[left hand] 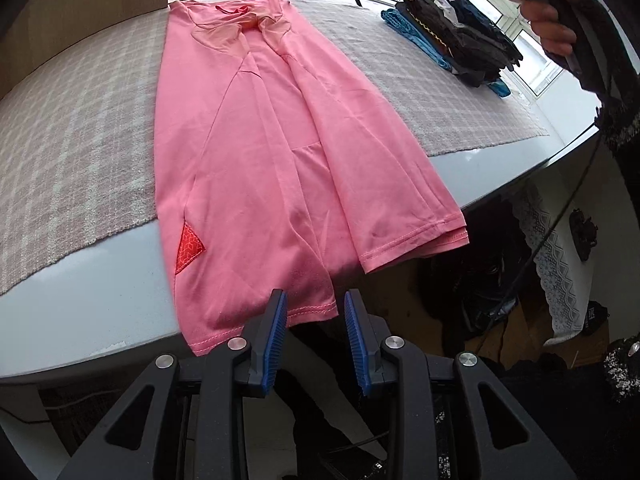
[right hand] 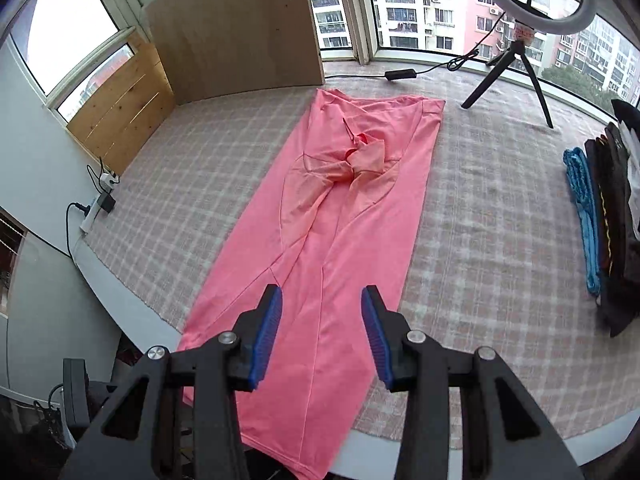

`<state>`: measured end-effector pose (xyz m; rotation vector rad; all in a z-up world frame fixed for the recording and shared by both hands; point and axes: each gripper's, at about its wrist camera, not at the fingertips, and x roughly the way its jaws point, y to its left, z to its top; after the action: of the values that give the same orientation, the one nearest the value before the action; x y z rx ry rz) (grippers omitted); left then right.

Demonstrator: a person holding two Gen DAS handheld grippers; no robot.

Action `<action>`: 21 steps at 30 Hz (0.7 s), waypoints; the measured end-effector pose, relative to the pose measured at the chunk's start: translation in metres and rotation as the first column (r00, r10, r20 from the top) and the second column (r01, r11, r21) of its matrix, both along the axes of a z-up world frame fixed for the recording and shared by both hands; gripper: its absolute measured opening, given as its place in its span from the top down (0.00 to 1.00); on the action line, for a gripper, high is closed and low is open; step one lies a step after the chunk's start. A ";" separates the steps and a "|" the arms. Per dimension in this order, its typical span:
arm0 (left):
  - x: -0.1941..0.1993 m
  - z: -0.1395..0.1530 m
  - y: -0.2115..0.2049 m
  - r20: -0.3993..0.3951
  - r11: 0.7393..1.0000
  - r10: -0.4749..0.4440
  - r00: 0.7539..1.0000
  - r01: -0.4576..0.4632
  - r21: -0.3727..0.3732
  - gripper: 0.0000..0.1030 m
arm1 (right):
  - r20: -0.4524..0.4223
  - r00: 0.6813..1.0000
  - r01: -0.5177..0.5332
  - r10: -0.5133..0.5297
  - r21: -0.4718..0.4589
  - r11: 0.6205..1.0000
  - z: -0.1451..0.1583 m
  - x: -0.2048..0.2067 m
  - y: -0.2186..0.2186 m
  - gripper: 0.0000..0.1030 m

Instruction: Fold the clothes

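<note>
light: soft daylight from windows | shadows: faint | focus: sharp | edges: fisheye-bent, dark corners

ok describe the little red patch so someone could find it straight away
Start at the grey checked cloth covering the table, where one long pink shirt lies folded lengthwise. Follow its left edge toward the near hem: the red triangle patch sits there, the only darker, patterned piece on otherwise plain pink fabric.

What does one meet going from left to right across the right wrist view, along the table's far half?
White power strip with plugs → light wooden board → folded pink garment → black tripod of the ring light → stack of folded dark and blue clothes.
</note>
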<state>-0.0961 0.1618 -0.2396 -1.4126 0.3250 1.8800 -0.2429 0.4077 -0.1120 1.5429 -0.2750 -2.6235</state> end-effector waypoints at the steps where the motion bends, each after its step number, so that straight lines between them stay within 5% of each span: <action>1: -0.001 -0.002 0.005 -0.009 1.000 0.012 1.000 -0.012 -0.016 0.73 | -0.006 1.000 -0.022 0.022 0.014 1.000 0.004 -0.028 0.002 0.60; 7: -0.016 -0.008 0.021 0.039 0.986 0.166 0.985 -0.165 -0.038 0.73 | 0.014 0.991 -0.134 0.134 0.213 0.968 -0.026 -0.202 0.021 0.60; 11: -0.020 -0.015 0.034 0.067 0.966 0.255 0.965 -0.250 -0.072 0.73 | 0.108 0.981 -0.180 0.162 0.196 0.964 -0.071 -0.283 0.039 0.60; 21: -0.027 -0.015 0.038 0.076 0.924 0.375 0.924 -0.365 -0.117 0.73 | 0.229 0.939 -0.288 0.257 0.113 0.951 -0.132 -0.349 0.033 0.60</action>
<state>-0.1232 0.1998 -0.2547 -1.7242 0.1076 2.1082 -0.5914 0.4411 -0.2439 1.7643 0.1154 -2.3132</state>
